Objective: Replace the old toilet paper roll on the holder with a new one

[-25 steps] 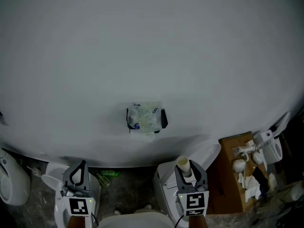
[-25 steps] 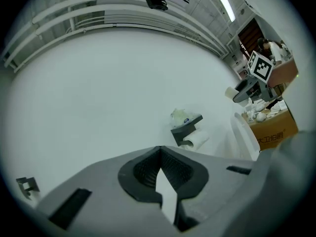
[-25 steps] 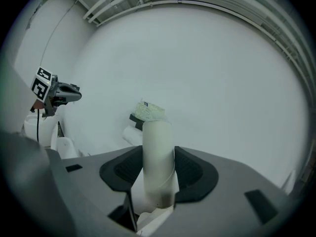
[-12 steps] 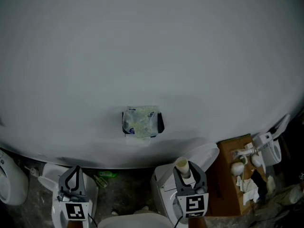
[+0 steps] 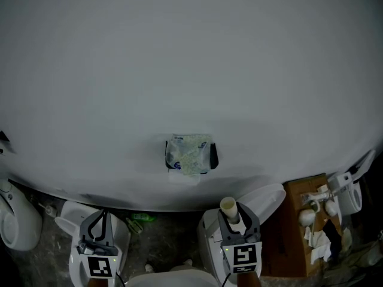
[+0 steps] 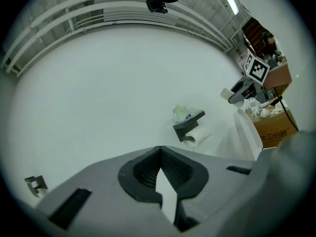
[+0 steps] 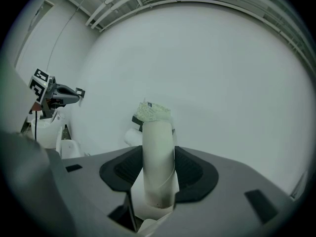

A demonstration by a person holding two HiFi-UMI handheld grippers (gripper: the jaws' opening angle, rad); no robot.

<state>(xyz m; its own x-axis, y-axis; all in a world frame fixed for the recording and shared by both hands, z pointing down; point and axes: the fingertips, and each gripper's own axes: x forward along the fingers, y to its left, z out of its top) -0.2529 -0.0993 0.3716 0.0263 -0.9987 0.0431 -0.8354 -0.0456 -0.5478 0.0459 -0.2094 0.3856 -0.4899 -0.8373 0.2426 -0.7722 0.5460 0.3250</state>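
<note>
The broad white wall [image 5: 191, 58] looks smooth and matt. The pale cardboard tube [image 7: 158, 167] is dull, the crinkled clear plastic packet [image 5: 189, 154] faintly shiny, the grey floor [image 5: 161, 244] rough.

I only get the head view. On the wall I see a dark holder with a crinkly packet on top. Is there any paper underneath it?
Observer: Yes. The left gripper view shows a white paper roll sitting under the shelf of the holder.
Visitor: Is the left gripper carrying anything?
Observer: No. Its own view shows the left gripper with its jaws closed together and nothing between them.
Visitor: And is that pale tube on the right really held?
Observer: Yes. In its own view the right gripper is closed on the cardboard tube from both sides.
</note>
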